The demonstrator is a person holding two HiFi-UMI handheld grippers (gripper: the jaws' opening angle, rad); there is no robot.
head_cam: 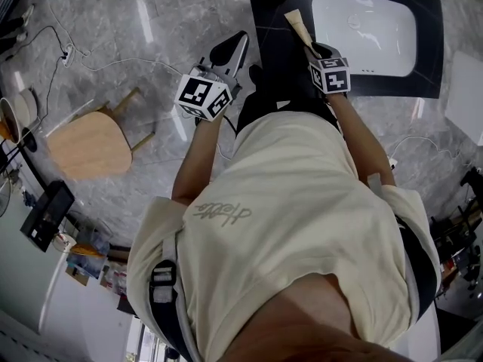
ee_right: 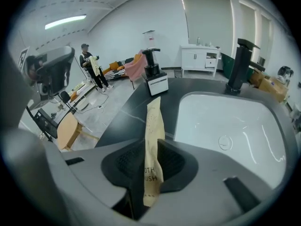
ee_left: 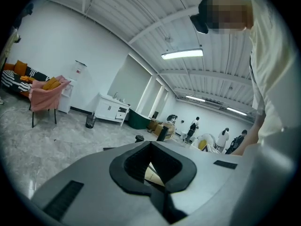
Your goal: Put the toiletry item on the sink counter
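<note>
A tan paper-wrapped toothbrush packet (head_cam: 296,25) (ee_right: 153,126) stands up between the jaws of my right gripper (head_cam: 313,49) (ee_right: 151,164), which is shut on it. The packet hangs over the black sink counter (head_cam: 273,40) (ee_right: 131,109), just left of the white basin (head_cam: 366,29) (ee_right: 225,126). My left gripper (head_cam: 229,51) (ee_left: 153,166) is held off the counter's left side over the floor. Its jaws are together and hold nothing.
A black faucet (ee_right: 240,62) stands behind the basin. A black dispenser with a white label (ee_right: 154,76) sits at the counter's far left corner. A wooden stool (head_cam: 90,142) and cables (head_cam: 68,51) are on the marble floor to the left.
</note>
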